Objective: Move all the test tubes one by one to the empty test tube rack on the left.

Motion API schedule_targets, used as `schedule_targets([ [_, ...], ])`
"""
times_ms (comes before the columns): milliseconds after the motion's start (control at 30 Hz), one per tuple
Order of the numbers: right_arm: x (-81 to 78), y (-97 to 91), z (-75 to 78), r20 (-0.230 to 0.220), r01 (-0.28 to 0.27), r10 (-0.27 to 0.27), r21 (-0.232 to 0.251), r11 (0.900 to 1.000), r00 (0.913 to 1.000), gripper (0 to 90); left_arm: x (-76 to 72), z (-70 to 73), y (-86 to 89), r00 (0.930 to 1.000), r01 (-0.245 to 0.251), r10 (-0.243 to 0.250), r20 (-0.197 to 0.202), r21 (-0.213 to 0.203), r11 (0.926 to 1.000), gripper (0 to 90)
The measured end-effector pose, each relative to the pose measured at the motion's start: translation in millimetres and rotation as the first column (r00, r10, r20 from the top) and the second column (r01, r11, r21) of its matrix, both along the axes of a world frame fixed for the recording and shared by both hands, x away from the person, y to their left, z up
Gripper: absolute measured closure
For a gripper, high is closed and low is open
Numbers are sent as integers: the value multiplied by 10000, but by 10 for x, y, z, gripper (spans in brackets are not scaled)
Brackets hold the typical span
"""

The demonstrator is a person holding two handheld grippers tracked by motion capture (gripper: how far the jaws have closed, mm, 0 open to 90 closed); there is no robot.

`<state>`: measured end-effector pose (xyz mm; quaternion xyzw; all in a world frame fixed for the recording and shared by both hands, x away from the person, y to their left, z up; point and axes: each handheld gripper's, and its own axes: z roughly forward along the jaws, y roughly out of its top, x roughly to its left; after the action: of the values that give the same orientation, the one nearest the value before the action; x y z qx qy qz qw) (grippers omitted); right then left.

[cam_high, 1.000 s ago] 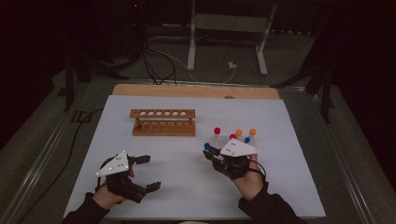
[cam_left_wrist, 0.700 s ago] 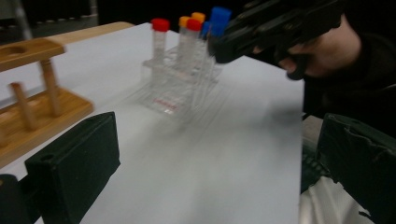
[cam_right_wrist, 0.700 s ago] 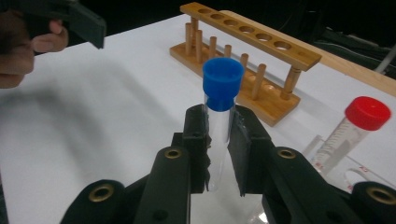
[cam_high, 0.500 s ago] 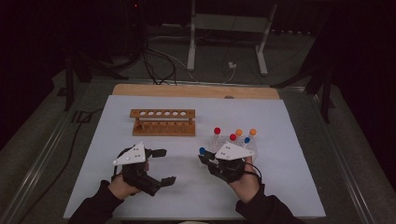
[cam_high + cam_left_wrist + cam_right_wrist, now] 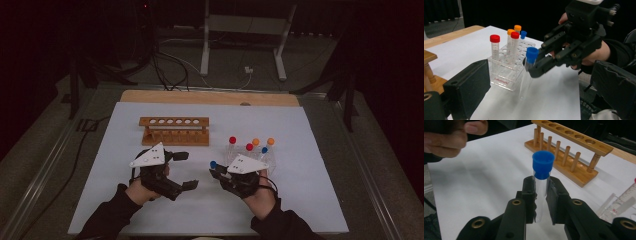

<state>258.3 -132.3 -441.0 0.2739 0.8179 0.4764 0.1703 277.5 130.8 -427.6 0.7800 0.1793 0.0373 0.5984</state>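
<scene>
Gripping a blue-capped tube (image 5: 541, 182) just under its cap, the right gripper (image 5: 541, 195) has its fingers closed on slick, light, brittle plastic; a hold nearer mid-length seems steadier. Left gripper (image 5: 185, 170) fingers gape, empty. Beyond stand the clear rack (image 5: 506, 67) and wooden rack (image 5: 174, 131).

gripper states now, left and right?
Left gripper: open, holding nothing.
Right gripper: shut on the blue-capped tube.
</scene>
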Motion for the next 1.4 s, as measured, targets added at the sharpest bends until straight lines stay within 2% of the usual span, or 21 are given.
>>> schedule_targets([
  [300,-10,17,-6,-47,-110,110,35,9999,9999,767,65,-14,-147,9991,-340,334,270,198,9992,181],
  [500,-28,45,-10,-78,-211,212,12,9998,9997,767,91,-12,-229,9986,-440,432,315,242,9987,320],
  [633,-27,48,-7,-81,-227,227,24,9997,9997,767,91,-39,-257,9990,-363,354,290,308,9989,376],
  [733,-36,59,-8,-58,-252,252,3,9997,9997,767,97,-54,-276,9987,-406,390,340,453,9982,478],
  [800,-36,60,-10,-49,-264,264,-19,9996,9996,767,104,-59,-285,9990,-327,315,323,403,9987,492],
  [1000,-36,63,-11,-62,-278,278,-9,9996,9996,767,127,-61,-340,9995,-164,148,274,602,9980,565],
  [1100,-38,64,-8,-73,-274,274,12,9996,9996,767,142,-68,-362,9995,-170,151,275,705,9974,629],
  [1400,-28,56,-13,-129,-193,193,-11,9998,9997,766,154,-72,-398,9996,31,-55,268,889,9960,723],
])
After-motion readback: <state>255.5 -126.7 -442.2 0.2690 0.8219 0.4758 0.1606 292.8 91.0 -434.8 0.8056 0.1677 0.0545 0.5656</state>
